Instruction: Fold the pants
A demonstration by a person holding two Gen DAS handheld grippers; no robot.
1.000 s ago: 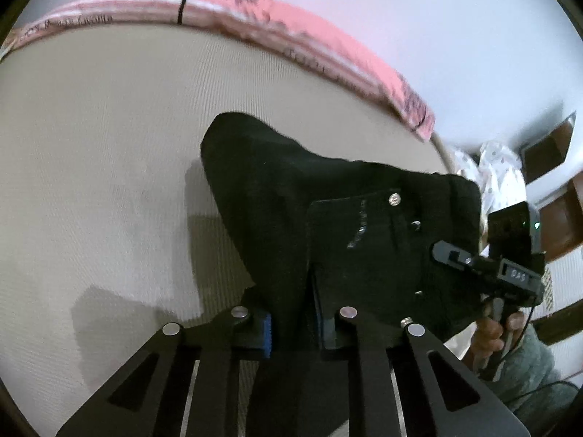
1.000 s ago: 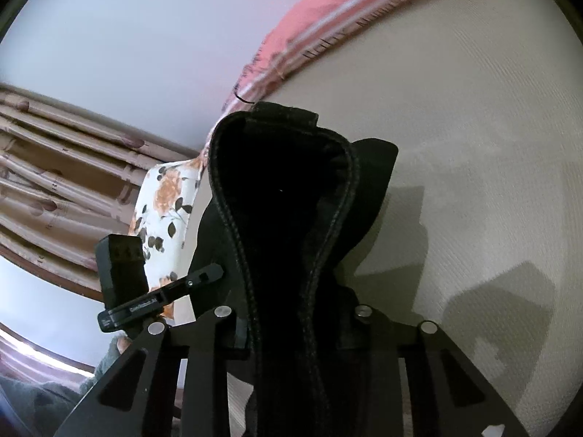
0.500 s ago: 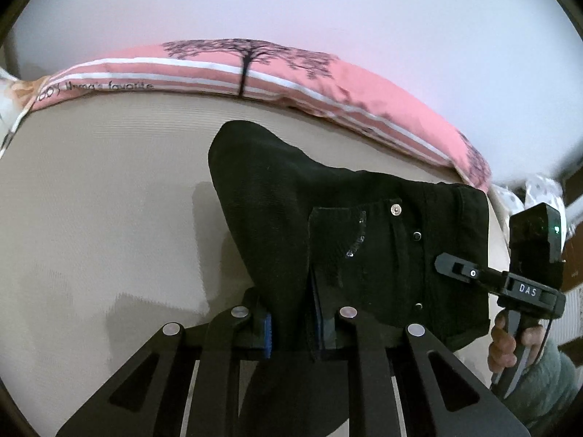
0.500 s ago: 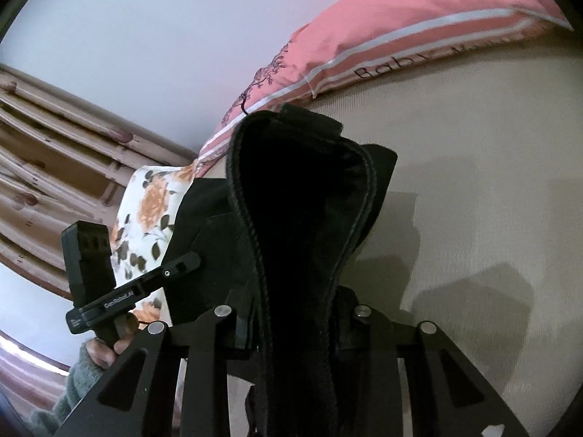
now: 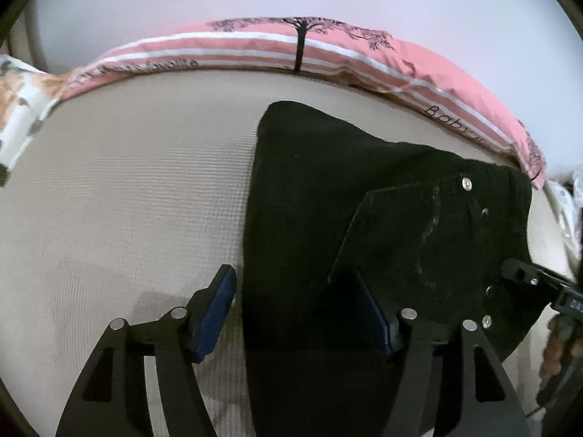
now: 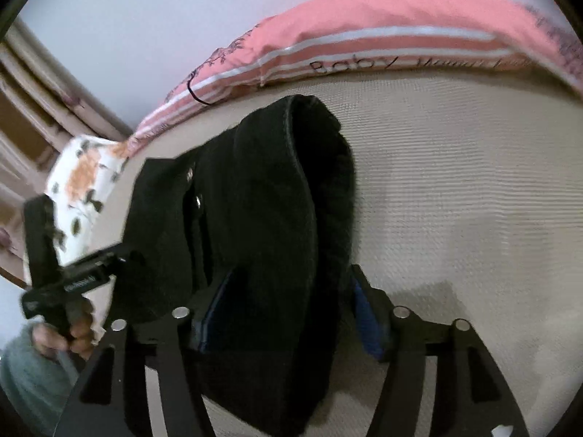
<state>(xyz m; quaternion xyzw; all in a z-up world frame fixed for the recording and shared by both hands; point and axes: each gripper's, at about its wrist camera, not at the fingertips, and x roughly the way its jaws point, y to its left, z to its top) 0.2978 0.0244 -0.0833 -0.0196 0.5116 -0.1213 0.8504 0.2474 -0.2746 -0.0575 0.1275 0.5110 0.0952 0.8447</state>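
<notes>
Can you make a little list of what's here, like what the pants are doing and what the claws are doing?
pants: black pants, folded over, lying on the bed
bed: beige mattress
pillow: pink striped pillow at the far edge, tree print
left claw: left claw opening, pants edge between its fingers
right claw: right claw opening, pants between its fingers

Black pants (image 5: 328,189); beige bedsheet (image 5: 127,182); pink white-striped pillow (image 5: 328,51), tree print; floral cloth (image 6: 83,182).
</notes>
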